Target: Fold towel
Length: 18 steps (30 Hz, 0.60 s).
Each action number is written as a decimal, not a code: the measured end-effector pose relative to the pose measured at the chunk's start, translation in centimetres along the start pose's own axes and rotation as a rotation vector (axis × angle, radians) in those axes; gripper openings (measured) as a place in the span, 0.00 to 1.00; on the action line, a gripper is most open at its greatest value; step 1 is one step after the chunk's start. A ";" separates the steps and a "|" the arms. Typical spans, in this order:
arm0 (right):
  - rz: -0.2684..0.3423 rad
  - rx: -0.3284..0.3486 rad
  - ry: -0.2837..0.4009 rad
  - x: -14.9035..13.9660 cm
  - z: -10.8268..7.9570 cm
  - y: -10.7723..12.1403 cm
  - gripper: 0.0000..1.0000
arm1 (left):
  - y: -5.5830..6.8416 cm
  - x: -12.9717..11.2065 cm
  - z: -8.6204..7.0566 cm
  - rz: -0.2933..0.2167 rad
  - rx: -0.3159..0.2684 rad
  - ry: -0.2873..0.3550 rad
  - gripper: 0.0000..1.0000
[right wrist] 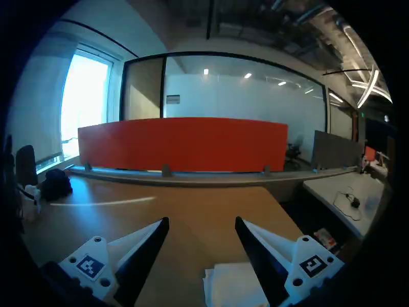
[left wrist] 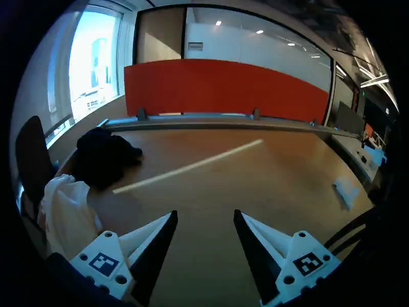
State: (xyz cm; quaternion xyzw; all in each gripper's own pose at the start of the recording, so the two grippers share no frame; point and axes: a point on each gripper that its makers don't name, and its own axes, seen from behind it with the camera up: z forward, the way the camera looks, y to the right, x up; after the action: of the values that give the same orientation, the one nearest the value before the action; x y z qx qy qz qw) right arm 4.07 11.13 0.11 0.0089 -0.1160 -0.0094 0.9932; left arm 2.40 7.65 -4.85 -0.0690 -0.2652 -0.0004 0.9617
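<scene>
A folded white towel (right wrist: 232,284) lies on the wooden table (right wrist: 204,215) close under my right gripper (right wrist: 202,222), which is open above the table with nothing between its fingers. In the left gripper view the same towel (left wrist: 346,190) is a small pale shape near the table's right edge. My left gripper (left wrist: 204,214) hovers open over the bare middle of the table (left wrist: 230,169), empty. A crumpled white cloth (left wrist: 66,212) lies at the table's left end.
A black bundle (left wrist: 105,153) sits at the table's left end behind the white cloth. A red divider panel (left wrist: 225,89) runs along the far edge. A dark chair (left wrist: 33,163) stands at the left. A second desk (right wrist: 347,197) with a cable stands to the right.
</scene>
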 end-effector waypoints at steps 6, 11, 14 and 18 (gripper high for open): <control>-0.011 0.014 0.049 2.4 0.1 -1.7 1.00 | -0.6 3.8 -0.3 -0.007 0.007 0.124 0.80; -0.015 0.043 0.077 4.0 0.0 -3.5 1.00 | -1.0 6.5 -0.7 -0.014 0.016 0.212 0.80; -0.021 0.048 0.081 4.6 0.2 -4.3 1.00 | -1.3 8.1 -1.0 -0.023 0.020 0.259 0.80; -0.027 0.040 0.103 5.6 0.3 -5.4 1.00 | -1.9 9.5 -1.2 -0.021 0.032 0.299 0.80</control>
State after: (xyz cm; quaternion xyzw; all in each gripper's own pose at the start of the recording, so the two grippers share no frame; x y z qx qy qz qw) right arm 9.36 5.61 1.58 0.0310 -0.0646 -0.0199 0.9972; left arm 11.07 5.90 -0.80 -0.0500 -0.1198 -0.0165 0.9914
